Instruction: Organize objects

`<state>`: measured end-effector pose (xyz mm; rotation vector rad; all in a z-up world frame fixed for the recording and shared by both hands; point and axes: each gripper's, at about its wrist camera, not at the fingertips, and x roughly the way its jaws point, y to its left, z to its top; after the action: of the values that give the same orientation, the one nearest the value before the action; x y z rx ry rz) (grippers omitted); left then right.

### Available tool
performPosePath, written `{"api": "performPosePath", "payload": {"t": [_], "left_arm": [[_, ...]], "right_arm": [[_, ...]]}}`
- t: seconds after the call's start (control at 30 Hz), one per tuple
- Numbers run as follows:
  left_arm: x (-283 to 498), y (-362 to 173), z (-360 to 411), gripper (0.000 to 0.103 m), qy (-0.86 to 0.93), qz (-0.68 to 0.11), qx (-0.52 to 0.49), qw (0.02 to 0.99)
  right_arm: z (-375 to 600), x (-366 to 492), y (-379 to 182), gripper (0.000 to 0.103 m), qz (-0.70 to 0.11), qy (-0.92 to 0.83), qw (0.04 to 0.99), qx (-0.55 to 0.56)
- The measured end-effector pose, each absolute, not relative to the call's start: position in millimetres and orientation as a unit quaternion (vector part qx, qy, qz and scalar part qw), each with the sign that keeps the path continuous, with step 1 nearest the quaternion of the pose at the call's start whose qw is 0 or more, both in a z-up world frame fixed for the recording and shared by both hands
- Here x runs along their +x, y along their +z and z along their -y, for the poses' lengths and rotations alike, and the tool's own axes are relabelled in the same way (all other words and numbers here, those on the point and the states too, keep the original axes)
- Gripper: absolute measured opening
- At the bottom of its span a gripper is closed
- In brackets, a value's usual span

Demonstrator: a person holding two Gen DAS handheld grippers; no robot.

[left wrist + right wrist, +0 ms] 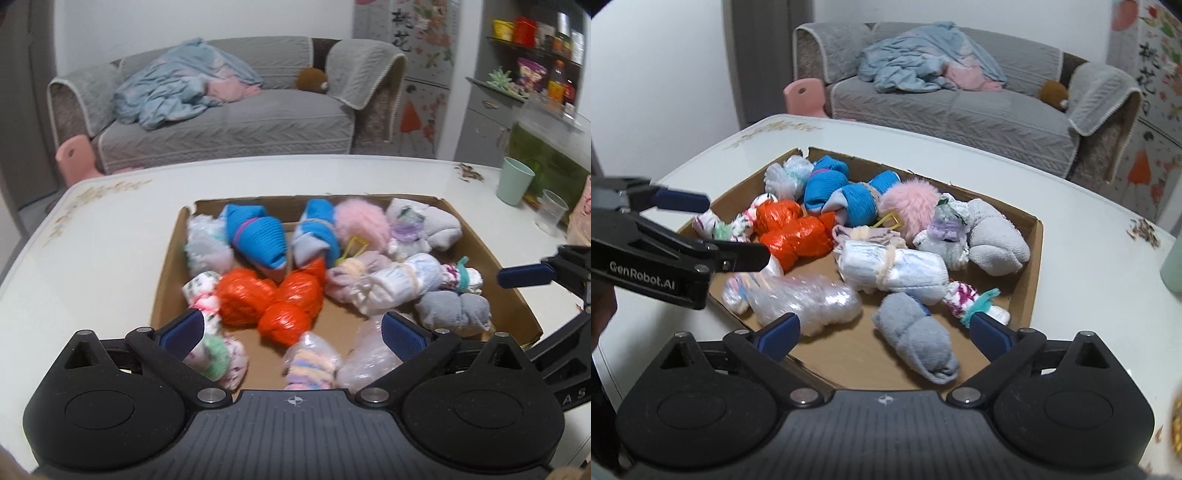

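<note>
A shallow cardboard box [170, 254] [1035, 258] on the white table holds several rolled bundles. Among them are two orange plastic bundles [284, 295] [796, 232], two blue sock rolls [258, 236] [827, 184], a pink fluffy ball [364, 221] [912, 205] and a grey sock roll [456, 308] [919, 339]. My left gripper [293, 330] [720, 229] hovers open over the box's near left part, touching nothing. My right gripper [886, 328] stands open with the grey sock roll lying between its fingers, untouched. One of its blue fingers [524, 275] shows in the left wrist view.
A green cup [514, 181] and a clear plastic cup [552, 212] stand on the table to the right of the box. Crumbs [1143, 230] lie near the table's far edge. Beyond the table are a grey sofa [229, 122], a pink stool [805, 98] and shelves [535, 66].
</note>
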<state>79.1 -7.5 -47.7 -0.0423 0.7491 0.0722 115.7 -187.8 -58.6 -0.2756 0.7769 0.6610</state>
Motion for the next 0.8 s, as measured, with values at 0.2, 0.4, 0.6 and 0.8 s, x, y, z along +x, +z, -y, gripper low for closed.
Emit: {"api": "performPosePath", "payload": {"t": [0.2,0.4,0.6,0.8], "left_arm": [[76.6,-49.2,-7.3,0.103,0.060,-0.376,-0.048,0.924],[71.2,-51.4,-18.0,0.103,0.075,-0.386,-0.069,0.917],[61.9,-45.4,-20.7,0.103,0.101,-0.372,-0.059,0.921],[50.5,-36.3,-16.1,0.103,0.095,-0.350,-0.028,0.932]], "right_arm": [[174.7,111.1,-59.4,0.102,-0.387,0.265,0.878,-0.090],[168.2,110.7,-68.3,0.102,-0.409,0.222,0.884,-0.055],[165.1,102.7,-69.4,0.102,-0.410,0.215,0.885,-0.040],[162.3,93.8,-65.7,0.102,-0.406,0.223,0.885,-0.037]]}}
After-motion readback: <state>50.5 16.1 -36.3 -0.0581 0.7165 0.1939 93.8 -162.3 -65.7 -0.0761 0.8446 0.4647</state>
